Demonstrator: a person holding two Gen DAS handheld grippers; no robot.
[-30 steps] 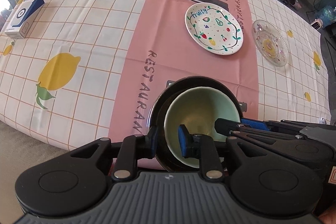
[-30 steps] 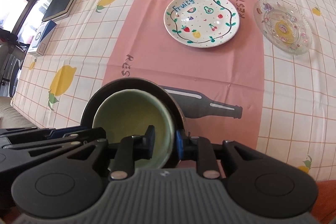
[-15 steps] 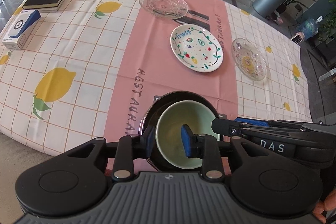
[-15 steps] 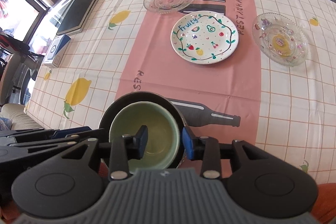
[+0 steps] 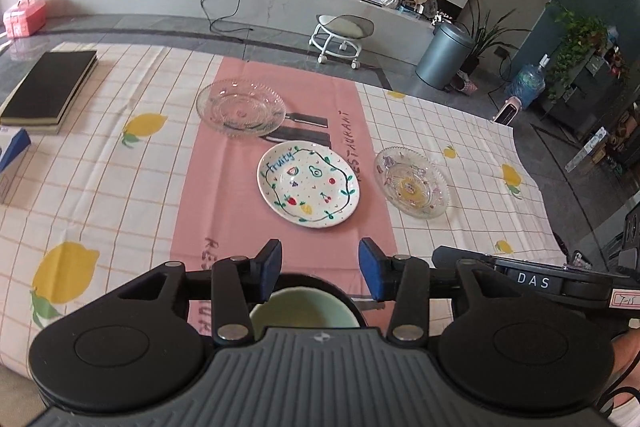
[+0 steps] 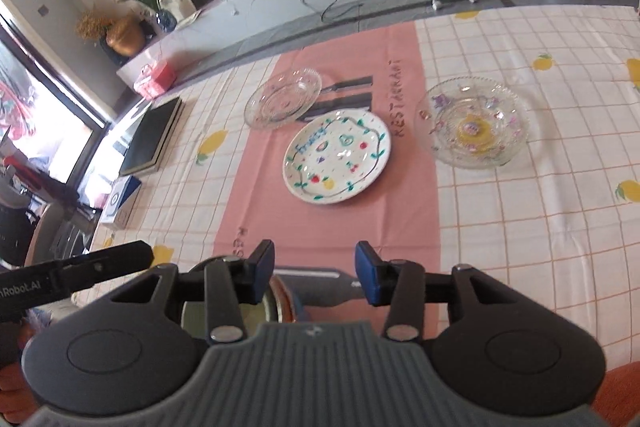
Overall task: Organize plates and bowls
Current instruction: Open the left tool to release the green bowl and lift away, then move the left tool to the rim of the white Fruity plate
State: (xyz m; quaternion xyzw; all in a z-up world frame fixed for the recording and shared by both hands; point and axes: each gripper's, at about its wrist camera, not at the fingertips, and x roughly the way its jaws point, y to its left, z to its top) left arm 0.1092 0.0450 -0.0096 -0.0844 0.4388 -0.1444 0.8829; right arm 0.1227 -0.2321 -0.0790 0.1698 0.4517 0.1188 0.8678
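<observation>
A pale green bowl (image 5: 304,311) sits nested in a black bowl (image 5: 347,294) on the tablecloth near the front edge. My left gripper (image 5: 320,267) hovers above the stack, jaws opening, nothing between them. My right gripper (image 6: 315,269) is also opening and empty, to the right of the green bowl (image 6: 191,315), which shows behind its left finger. Farther out lie a white fruit-painted plate (image 5: 308,185) (image 6: 336,157), a clear glass plate (image 5: 241,108) (image 6: 283,98) and a patterned glass plate (image 5: 411,182) (image 6: 472,123).
A black book (image 5: 48,87) and a blue and white box (image 5: 12,155) lie at the table's left side. Beyond the far edge are a white stool (image 5: 340,31) and a grey bin (image 5: 444,55) on the floor.
Both grippers let go of the nested bowls' rims, opened and lifted, tilting up so more of the room shows. The right one also shifted sideways. The bowls stayed put.
</observation>
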